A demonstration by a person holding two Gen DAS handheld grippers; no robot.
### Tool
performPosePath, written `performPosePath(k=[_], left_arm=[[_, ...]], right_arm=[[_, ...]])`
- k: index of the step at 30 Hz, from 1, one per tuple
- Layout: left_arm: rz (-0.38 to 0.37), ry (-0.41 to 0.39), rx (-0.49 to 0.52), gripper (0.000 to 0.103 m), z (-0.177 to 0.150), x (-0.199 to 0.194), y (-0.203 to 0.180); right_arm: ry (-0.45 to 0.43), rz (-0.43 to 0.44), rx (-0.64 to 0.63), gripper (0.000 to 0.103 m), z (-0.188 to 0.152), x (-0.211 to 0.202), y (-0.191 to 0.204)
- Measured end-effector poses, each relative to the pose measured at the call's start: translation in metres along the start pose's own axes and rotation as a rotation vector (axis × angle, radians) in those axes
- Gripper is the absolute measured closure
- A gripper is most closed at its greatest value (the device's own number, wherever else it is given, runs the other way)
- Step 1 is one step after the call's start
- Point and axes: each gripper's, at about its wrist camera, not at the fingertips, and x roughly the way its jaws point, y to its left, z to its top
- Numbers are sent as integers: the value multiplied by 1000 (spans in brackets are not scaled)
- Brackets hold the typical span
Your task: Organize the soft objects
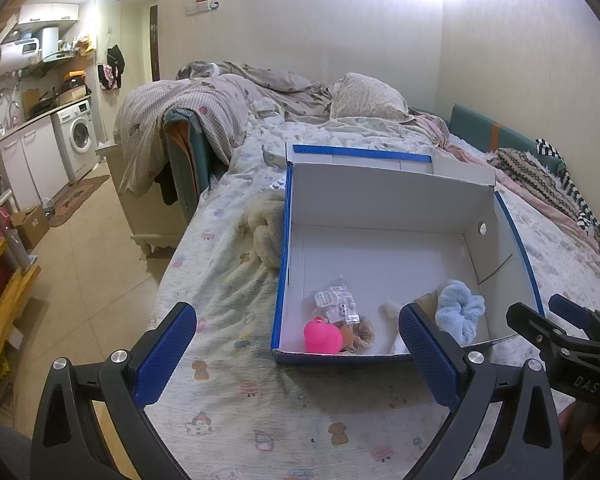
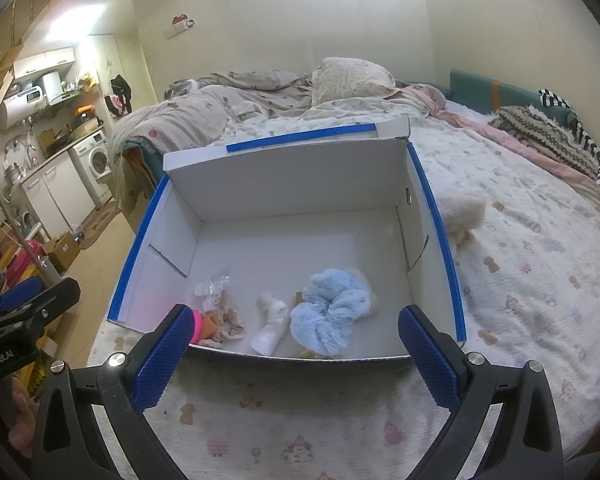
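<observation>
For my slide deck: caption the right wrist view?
Open right gripper hovers before a blue-edged box holding a blue scrunchie on the bed.

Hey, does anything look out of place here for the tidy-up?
Yes: a cream fluffy item lies on the bed, outside the box and against its side wall, while the blue scrunchie and other small soft things are already inside.

One box (image 2: 436,216) holds one blue scrunchie (image 2: 330,314), one pink toy (image 1: 322,336), one plastic packet (image 1: 338,304); one cream plush (image 2: 462,212) lies outside.
</observation>
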Motion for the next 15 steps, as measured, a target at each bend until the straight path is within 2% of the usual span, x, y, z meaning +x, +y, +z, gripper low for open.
performPosePath(k=[15], left_arm=[[-20, 0, 1, 2, 1, 1, -5]], right_arm=[[-5, 0, -1, 0, 1, 0, -1]])
